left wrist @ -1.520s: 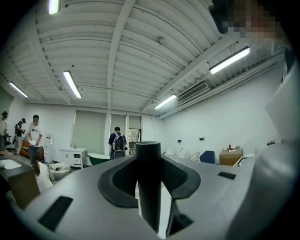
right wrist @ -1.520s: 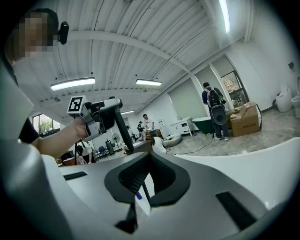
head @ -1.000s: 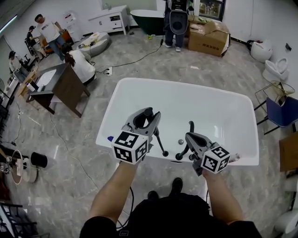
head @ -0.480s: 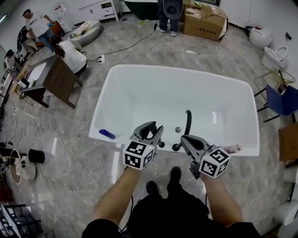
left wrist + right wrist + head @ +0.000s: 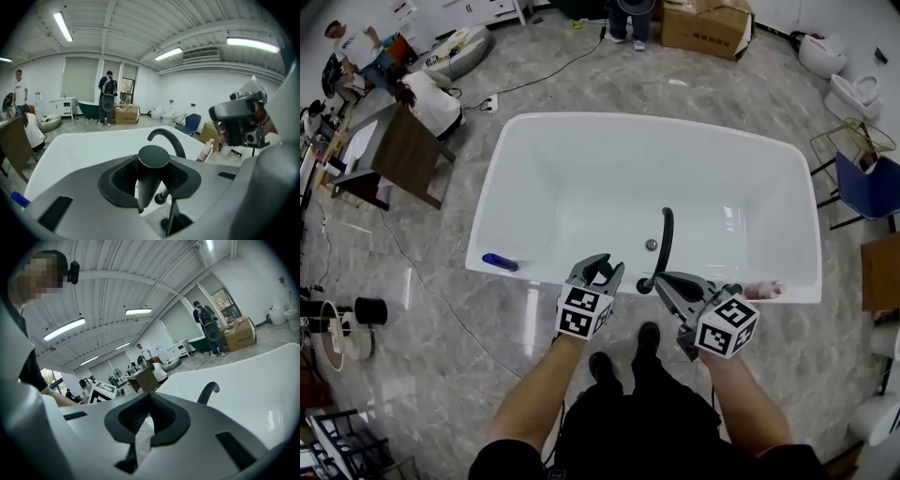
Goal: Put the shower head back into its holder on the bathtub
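Shower head (image 5: pixel 151 180): black, slim tapered body with a flat round end uppermost. It is clamped between the jaws of the left gripper (image 5: pixel 598 271), over the near rim of the bathtub (image 5: pixel 517 178). The bathtub is white, rectangular and freestanding, with a black curved spout (image 5: pixel 666 234) on its near rim, just right of the shower head. The holder can't be made out.

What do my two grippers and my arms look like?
The left gripper and the right gripper are grey two-jaw tools with black pads inside the jaws. Each carries a white cube printed with black square markers. The forearms are bare below a black top.
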Available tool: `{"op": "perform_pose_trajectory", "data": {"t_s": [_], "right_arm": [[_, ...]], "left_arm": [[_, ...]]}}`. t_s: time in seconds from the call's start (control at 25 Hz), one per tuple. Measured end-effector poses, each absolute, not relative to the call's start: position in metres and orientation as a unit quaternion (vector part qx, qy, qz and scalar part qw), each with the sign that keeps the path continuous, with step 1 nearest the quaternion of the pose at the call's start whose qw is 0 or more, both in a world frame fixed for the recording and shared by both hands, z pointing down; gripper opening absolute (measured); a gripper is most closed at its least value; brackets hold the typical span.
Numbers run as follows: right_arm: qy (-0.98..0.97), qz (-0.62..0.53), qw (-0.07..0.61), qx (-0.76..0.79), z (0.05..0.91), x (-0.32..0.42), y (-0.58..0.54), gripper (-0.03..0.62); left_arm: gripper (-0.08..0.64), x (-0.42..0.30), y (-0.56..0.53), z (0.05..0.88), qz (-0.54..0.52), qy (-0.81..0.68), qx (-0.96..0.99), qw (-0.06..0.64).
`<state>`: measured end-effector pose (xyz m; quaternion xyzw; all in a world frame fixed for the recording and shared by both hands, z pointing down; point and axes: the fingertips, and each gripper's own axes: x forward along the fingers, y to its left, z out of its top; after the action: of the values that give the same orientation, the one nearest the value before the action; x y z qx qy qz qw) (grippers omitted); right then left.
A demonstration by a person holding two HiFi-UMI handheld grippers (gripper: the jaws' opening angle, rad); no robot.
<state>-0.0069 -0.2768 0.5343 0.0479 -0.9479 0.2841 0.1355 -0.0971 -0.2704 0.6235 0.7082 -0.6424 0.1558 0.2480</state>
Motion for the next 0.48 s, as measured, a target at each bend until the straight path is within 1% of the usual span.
{"op": "perform_pose_trajectory", "data": {"t_s": [0.48], "right_arm": [[-0.943, 0.294, 0.155, 0.021, 0.547, 0.000, -0.288, 0.017]], "left_arm": [[0.143, -0.089, -0.266, 0.707, 0.233, -0.623, 0.684, 0.300]]}}
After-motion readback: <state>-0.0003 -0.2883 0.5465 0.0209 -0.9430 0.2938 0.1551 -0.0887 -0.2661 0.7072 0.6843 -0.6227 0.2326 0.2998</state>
